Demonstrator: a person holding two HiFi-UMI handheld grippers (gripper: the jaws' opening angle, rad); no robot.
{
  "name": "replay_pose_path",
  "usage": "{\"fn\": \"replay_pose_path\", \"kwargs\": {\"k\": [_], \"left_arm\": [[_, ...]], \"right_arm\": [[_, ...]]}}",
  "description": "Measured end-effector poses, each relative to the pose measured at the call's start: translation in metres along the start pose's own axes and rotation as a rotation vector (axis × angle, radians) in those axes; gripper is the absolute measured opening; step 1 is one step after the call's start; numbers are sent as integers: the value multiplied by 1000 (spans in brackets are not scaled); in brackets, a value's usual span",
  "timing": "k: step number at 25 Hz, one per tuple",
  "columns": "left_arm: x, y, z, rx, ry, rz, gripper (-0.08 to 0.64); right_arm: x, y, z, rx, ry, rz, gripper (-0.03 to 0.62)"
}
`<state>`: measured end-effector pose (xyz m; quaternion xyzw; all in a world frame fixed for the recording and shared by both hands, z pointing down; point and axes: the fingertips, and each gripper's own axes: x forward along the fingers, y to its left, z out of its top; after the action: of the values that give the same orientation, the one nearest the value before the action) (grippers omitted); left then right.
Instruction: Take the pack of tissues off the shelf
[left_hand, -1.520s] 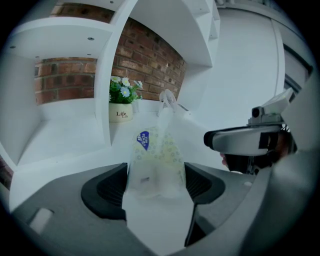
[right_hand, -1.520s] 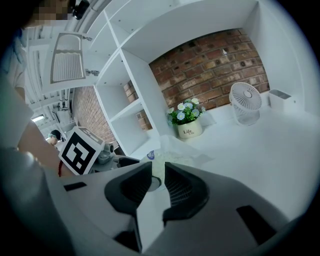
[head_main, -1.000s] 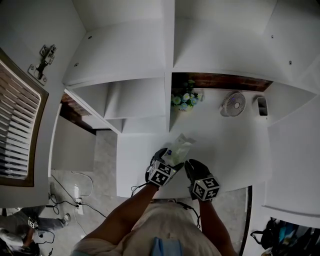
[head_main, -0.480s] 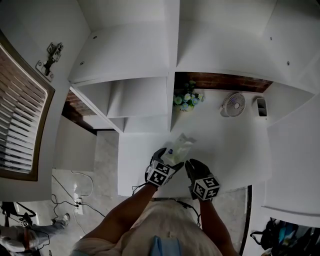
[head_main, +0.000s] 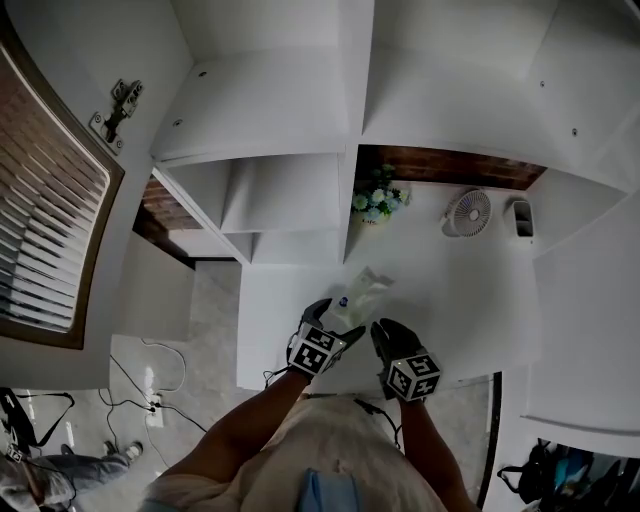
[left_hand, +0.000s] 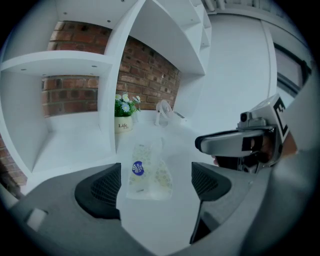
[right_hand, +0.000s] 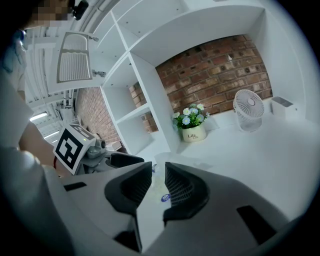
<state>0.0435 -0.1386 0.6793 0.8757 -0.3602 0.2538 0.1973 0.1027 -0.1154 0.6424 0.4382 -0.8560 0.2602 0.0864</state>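
Note:
The pack of tissues (head_main: 358, 296), clear wrap with a blue round label, lies flat on the white shelf surface (head_main: 470, 300). My left gripper (head_main: 326, 318) stands open just behind its near end, and the pack (left_hand: 148, 171) lies slightly ahead of the wide-apart jaws, untouched. Beside it on the right, my right gripper (head_main: 386, 334) is shut, its jaws (right_hand: 158, 187) only a thin slit apart with nothing between them. A strip of the pack (right_hand: 164, 197) shows through that slit.
A small pot of flowers (head_main: 375, 200) stands by the upright divider (head_main: 345, 235). A white desk fan (head_main: 467, 212) and a small grey box (head_main: 521, 217) sit at the brick back wall. A louvred door (head_main: 45, 230) hangs at the left. Cables (head_main: 150, 385) lie on the floor below.
The head view has drifted slightly. Both grippers and the pack stay where they were.

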Motion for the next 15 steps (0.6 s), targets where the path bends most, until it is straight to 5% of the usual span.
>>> {"fn": "replay_pose_path", "kwargs": {"k": [10, 15], "left_arm": [[-22, -13, 3, -5, -26, -37, 436], [-33, -16, 6, -7, -43, -40, 374]], "right_arm": [[-7, 15, 8, -32, -6, 24, 78], [-10, 21, 12, -54, -9, 30, 77]]}}
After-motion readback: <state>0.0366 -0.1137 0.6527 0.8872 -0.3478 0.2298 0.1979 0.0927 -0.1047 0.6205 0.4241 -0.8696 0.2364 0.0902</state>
